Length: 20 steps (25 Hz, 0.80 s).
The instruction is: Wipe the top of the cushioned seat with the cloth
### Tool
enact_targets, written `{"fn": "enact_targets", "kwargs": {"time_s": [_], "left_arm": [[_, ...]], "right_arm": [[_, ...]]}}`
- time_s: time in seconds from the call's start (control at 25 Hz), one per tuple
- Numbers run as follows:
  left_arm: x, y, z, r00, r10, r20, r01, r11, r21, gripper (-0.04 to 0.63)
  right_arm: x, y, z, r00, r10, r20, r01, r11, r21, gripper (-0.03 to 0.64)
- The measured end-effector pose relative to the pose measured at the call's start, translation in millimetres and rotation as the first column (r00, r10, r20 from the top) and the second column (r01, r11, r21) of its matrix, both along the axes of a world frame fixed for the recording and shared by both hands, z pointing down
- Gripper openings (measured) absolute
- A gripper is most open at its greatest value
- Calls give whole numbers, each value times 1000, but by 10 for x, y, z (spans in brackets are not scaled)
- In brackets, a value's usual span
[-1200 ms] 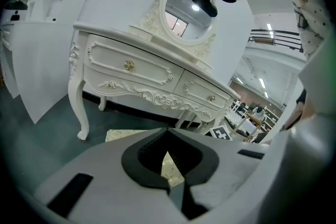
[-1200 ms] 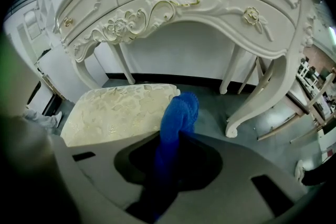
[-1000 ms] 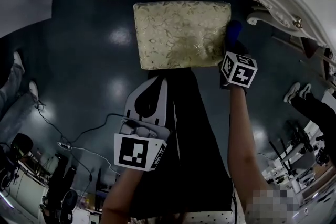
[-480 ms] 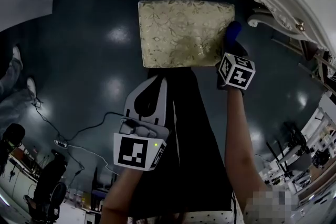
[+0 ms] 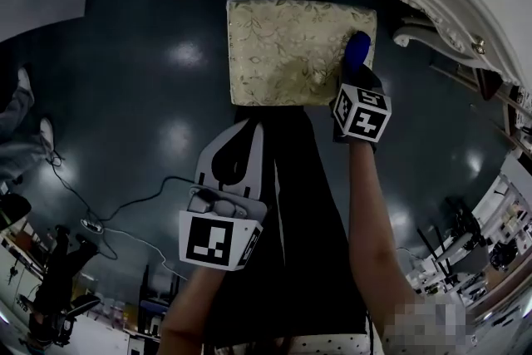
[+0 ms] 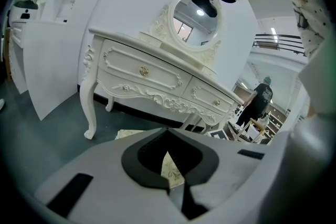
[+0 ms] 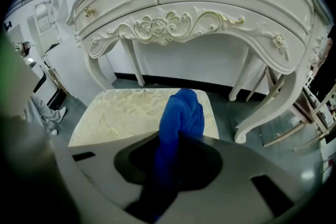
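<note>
Over the right edge of the seat, the cloth is pinched in the right gripper; contact with the cushion cannot be confirmed. Nearly all the top lies to that gripper's left, along the seat's long axis, so a leftward sweep is judged next. Left gripper is held back, well short of the seat, jaws pressed together on nothing.
</note>
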<state>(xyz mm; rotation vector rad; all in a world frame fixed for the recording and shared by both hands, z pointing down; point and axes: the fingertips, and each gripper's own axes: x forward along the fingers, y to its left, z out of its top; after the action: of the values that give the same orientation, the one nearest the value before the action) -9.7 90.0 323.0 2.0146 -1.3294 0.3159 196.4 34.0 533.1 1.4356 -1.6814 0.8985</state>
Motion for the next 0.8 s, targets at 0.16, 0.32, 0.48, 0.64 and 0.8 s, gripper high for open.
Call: {"fn": "enact_targets", "kwargs": {"time_s": [0.16,0.32,0.48,0.64,0.8], "left_arm": [[-79,28,10,1000,-14,-1,14,1000,0,-5],[-157,53,9,1000,-31,-4,31,1000,1,-5],[-225,71,12,999,-44,-6,44,999,0,-5],[-293,88,13,998,-58,-8,58,998,0,-5],[-348,93,16,998,-67,-10,67,998,-2,-5]], "right_arm": [[-143,1,6,1000,-13,1,13,1000,3,86],[-255,-1,4,1000,-14,5,14,1000,4,86],[-373,-1,5,1000,-21,10,21,1000,5,86],[-465,-1,4,1000,-28,13,28,1000,4,86],[-540,-4,5,1000,-27,14,27,1000,1,86]]}}
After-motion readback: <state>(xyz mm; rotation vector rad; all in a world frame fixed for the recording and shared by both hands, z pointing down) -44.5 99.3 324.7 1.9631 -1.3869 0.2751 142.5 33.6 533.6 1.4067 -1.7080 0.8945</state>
